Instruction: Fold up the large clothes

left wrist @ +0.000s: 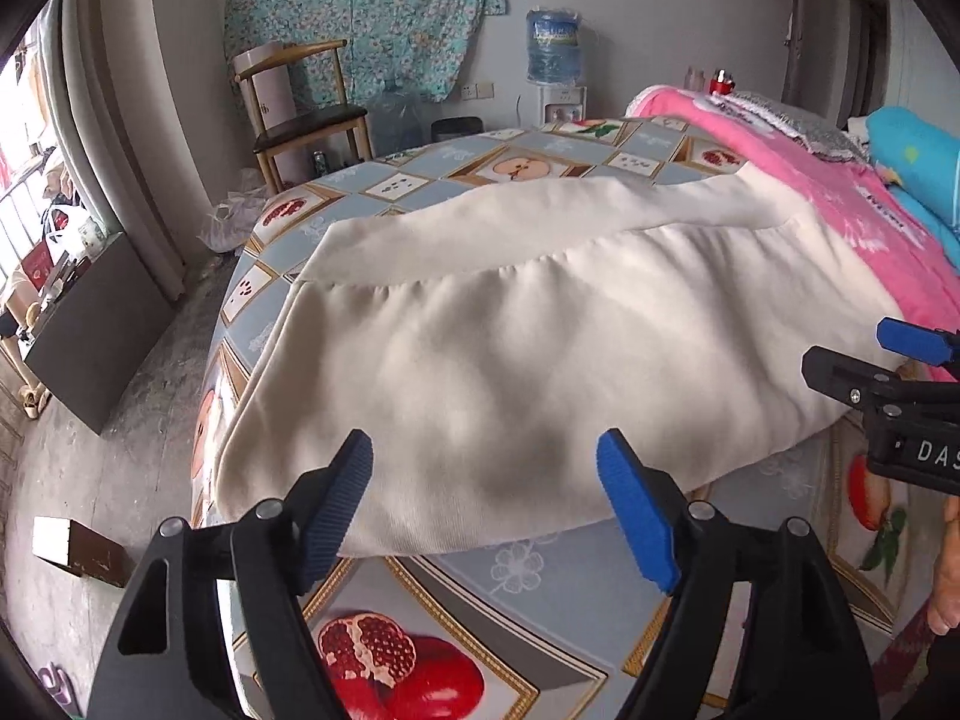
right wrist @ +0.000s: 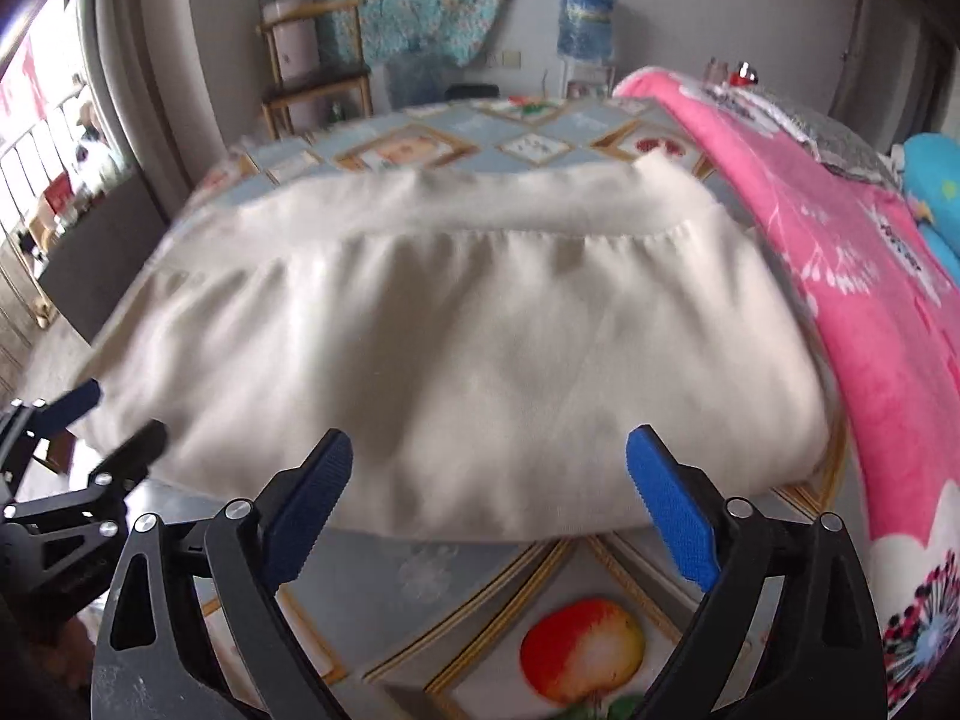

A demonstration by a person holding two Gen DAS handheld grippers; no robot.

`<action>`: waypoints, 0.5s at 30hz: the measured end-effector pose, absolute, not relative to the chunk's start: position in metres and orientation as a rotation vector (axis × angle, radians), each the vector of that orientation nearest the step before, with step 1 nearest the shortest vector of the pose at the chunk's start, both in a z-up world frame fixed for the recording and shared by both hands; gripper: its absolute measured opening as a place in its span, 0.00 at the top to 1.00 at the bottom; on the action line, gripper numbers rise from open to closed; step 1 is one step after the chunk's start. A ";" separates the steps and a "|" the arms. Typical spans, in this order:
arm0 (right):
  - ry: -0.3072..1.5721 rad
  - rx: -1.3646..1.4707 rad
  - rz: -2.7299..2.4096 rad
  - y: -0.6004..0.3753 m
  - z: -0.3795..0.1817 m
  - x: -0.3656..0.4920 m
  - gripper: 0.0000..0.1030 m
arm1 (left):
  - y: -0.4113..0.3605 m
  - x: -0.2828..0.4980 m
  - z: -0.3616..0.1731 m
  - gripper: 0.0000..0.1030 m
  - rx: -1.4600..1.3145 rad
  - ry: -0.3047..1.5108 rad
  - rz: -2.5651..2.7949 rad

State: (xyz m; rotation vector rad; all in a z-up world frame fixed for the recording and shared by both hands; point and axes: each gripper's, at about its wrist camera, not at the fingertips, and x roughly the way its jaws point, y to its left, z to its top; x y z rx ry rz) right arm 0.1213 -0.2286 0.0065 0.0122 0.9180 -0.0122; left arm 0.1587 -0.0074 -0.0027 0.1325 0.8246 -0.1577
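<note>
My left gripper has its fingers spread wide with nothing between them; the blue pads sit just above the near edge of the cream garment. Below the fingertips I see the fruit-print bedcover, a split pomegranate printed directly under the left finger. My right gripper is likewise spread apart and empty, its tips over the garment's near folded edge, with a printed apple on the bedcover beneath them. This view is blurred.

The garment lies folded on the bedcover ahead of both pairs of fingers, its wide ribbed hem band along the far side. From the left camera, the right gripper shows at the right edge, beside the garment's right end. To the right of my right fingers runs a pink blanket, touching the garment's edge. Far beyond the fingers stand a wooden chair and a water dispenser against the wall.
</note>
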 end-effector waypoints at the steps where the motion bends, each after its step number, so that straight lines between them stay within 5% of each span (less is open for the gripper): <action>1: 0.889 0.016 -0.008 -0.228 0.015 0.112 0.07 | -0.006 0.151 0.004 0.24 0.119 0.814 -0.171; 9: 0.726 0.009 -0.049 -0.221 0.066 0.058 0.07 | 0.008 0.094 0.056 0.06 0.032 0.699 -0.202; 15: 0.646 -0.003 -0.106 -0.223 0.086 0.033 0.07 | 0.004 0.073 0.074 0.05 0.048 0.688 -0.177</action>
